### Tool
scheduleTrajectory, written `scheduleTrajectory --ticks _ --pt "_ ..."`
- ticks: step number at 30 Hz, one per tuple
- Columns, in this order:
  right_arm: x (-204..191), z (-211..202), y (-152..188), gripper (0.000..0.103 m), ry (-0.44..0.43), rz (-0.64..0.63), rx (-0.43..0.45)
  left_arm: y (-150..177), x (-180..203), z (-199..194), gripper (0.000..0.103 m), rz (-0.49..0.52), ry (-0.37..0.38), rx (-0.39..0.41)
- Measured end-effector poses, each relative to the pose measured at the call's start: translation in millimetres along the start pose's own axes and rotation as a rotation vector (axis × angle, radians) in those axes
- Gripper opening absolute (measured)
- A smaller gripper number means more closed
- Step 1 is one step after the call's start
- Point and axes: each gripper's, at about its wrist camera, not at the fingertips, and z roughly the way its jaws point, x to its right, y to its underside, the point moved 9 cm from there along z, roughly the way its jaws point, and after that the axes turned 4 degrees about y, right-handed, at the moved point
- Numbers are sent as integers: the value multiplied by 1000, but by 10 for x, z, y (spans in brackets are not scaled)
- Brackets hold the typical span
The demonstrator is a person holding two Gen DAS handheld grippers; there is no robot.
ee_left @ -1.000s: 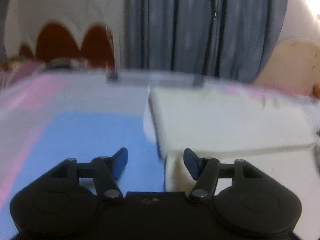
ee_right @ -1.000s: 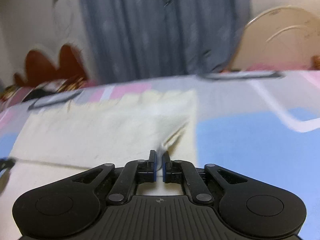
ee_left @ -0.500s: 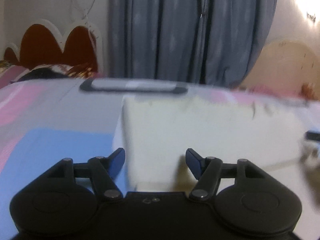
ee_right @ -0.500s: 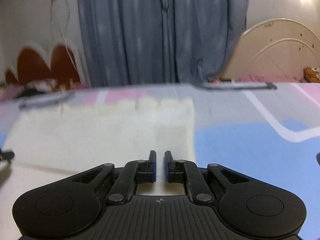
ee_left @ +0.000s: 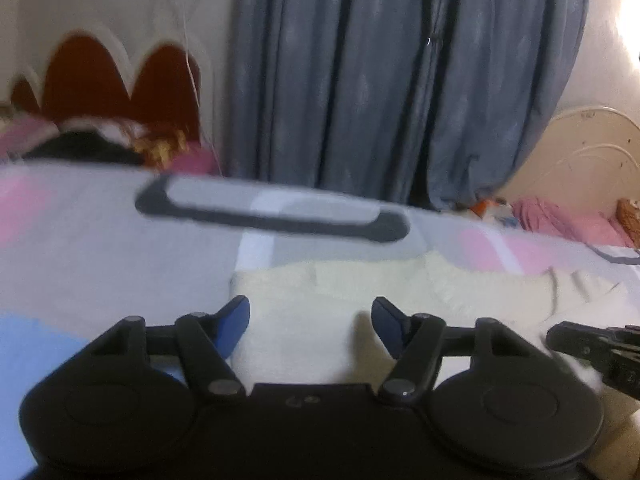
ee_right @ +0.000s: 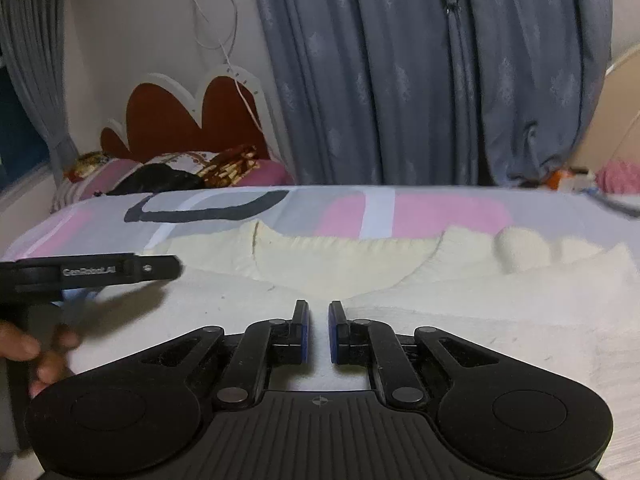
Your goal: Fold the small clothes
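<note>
The cream garment (ee_right: 360, 276) lies spread flat on the bed (ee_right: 420, 208), its far edge rumpled. The left tool (ee_left: 311, 314) hovers released above its left edge. The right tool (ee_right: 318, 320), slightly parted, grips nothing.

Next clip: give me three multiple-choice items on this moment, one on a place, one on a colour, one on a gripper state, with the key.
1. Where does the cream garment lie?
A. on the patterned bedspread
B. on a chair
C. on the floor

2. What colour is the curtain?
A. red
B. grey-blue
C. green

3. How does the left gripper stand?
A. shut on the cloth
B. open, empty
C. out of view

Key: A, the bedspread shows all around the garment; B, grey-blue folds fill the background; B, its fingers are wide apart with nothing between them.
</note>
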Motion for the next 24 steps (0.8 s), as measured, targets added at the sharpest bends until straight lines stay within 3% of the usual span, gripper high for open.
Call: scheduleTrajectory --ticks 3,6,9,12,13,15,18,20,22,24 --pt "-13 -25 23 8 -10 27 -2 64 531 -170 71 36 90 43" --pt "-40 -47 74 8 2 4 -9 258 836 -105 72 126 92 -6" --pt "269 -246 98 8 85 -8 -6 403 566 -126 71 142 40 -24" --pt "932 -503 147 8 254 21 -3 424 92 -282 73 117 -50 -28" --pt "1127 -565 177 7 285 63 -7 412 24 -260 75 83 -47 -40" --pt "1269 -614 198 8 256 154 -17 320 16 -324 66 42 -71 -27" --pt "986 -755 65 8 220 138 42 176 415 -512 71 71 6 46" --pt "689 -799 75 8 163 93 52 243 758 -532 71 110 59 28" --pt "384 -750 213 8 106 33 7 402 1036 -532 73 161 106 -3" --pt "164 -710 356 9 84 -62 -17 553 1100 -504 73 210 82 -28"
